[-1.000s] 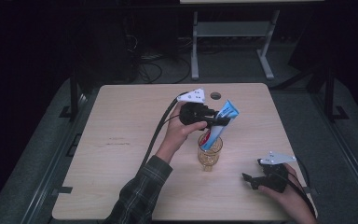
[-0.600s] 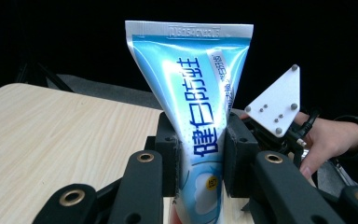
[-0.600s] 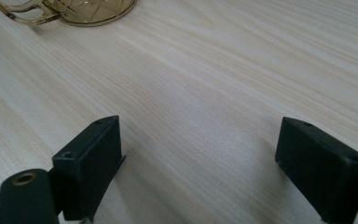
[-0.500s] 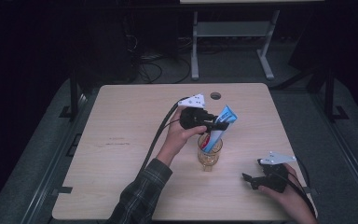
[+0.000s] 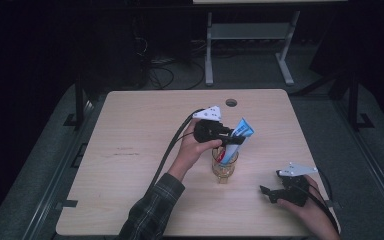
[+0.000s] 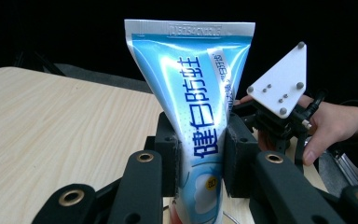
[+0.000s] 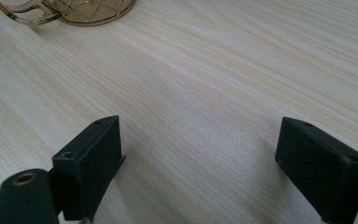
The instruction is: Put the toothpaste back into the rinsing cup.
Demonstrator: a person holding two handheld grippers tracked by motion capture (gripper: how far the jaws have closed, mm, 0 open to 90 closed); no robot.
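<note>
A: What is the left tool (image 5: pixel 231 140) doing?

B: Its 2 black pads are pressed against the sides of a blue-and-white toothpaste tube (image 6: pixel 196 98), clamping it at about mid-body. The tube stands nearly upright, crimped end on top, with blue Chinese characters running down its face.

A: And where is the tube on the desk (image 5: pixel 145 150)?

B: In the high view the tube (image 5: pixel 236 137) leans to the right, its lower end inside an amber glass mug (image 5: pixel 224 166) that stands near the middle of the desk. The left hand (image 5: pixel 192 150) grips the tool from the left side, cable trailing back along the plaid sleeve (image 5: pixel 152 212).

A: The right tool (image 5: pixel 271 192)?

B: Its jaws are spread wide with nothing between them, just bare wood. It sits low over the desk near the front right corner, well apart from the mug. In the right gripper view the mug's base and handle (image 7: pixel 63 10) show at the top left.
</note>
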